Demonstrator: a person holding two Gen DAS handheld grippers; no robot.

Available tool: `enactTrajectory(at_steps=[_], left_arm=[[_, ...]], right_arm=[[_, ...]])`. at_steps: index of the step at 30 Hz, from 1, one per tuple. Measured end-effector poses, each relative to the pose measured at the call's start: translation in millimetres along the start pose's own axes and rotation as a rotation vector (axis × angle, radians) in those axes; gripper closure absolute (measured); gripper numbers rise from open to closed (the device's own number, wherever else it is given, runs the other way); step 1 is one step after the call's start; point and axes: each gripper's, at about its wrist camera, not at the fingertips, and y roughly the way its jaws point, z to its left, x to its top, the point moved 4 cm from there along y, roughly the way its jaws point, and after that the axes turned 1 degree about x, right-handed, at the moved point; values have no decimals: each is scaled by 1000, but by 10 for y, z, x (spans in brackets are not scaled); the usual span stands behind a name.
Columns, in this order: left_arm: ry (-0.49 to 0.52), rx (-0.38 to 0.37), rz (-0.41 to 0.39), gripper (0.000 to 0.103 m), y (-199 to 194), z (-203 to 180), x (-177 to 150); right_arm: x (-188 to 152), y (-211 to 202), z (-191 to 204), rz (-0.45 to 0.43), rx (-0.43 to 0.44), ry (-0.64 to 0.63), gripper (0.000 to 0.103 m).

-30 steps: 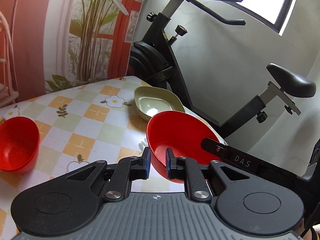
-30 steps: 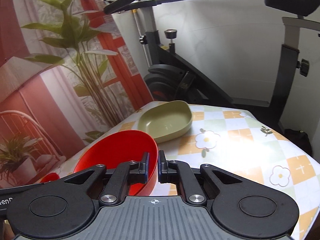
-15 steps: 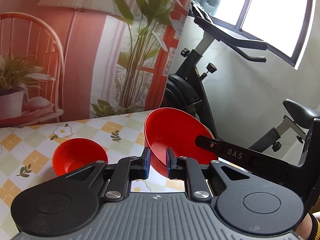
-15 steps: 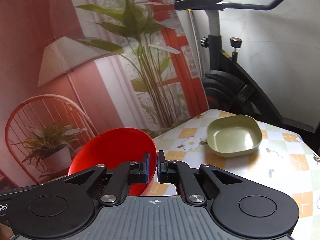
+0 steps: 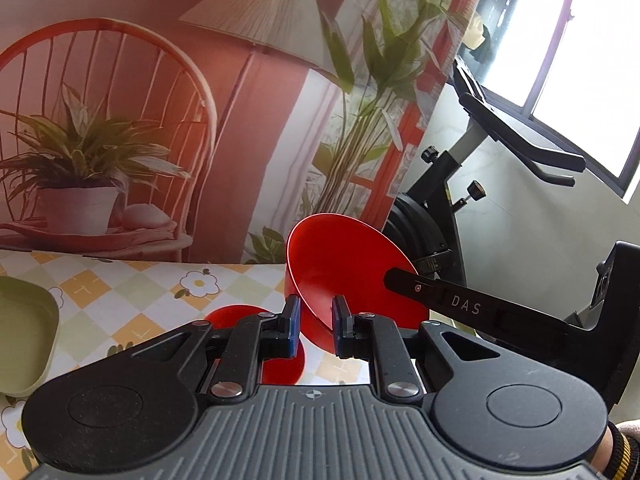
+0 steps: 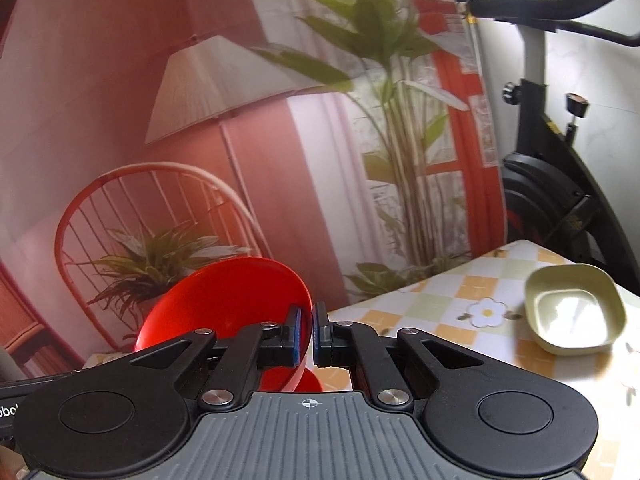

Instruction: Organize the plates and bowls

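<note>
a large red bowl (image 5: 344, 268) is held tilted in the air above the table (image 5: 132, 292), its open side turned towards the left wrist camera. the rim nearest that camera sits between the blue-padded fingers of the left gripper (image 5: 314, 330); the fingers are set a little apart, and whether the pads press the wall cannot be told from this view. in the right wrist view the same bowl (image 6: 224, 304) is seen to the left, with its right edge passing between the fingers of the right gripper (image 6: 306, 334), which are drawn nearly together and clamped on the rim. the long black body of the right gripper, marked "das", is seen in the left wrist view reaching across the bowl from the right.

directly below the lifted bowl, a smaller red bowl (image 5: 244, 316) rests on the table, partly hidden behind the left gripper's fingers; only a sliver of it (image 6: 310, 380) shows in the right wrist view. a pale green square dish (image 5: 24, 336) lies on the tablecloth at the far left of the left wrist view. another green dish (image 6: 574, 310) is seen at the right of the right wrist view, near a printed flower; whether it is the same dish cannot be told. the table is covered with a checked cloth of yellow, green and white squares. behind it a printed backdrop (image 5: 160, 100) with a chair, lamp and plants is hung, and an exercise bike (image 5: 460, 208) stands beside it.
</note>
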Motion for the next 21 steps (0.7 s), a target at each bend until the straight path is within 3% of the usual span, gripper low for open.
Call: enactTrajectory(at_steps=[8, 21], left_arm=[[-59, 47, 20, 86, 213, 322, -34], [-91, 93, 115, 86, 590, 590, -324]], right_arm=[[-87, 457, 138, 65, 38, -76, 97], [-530, 877, 42, 182, 14, -101, 96]])
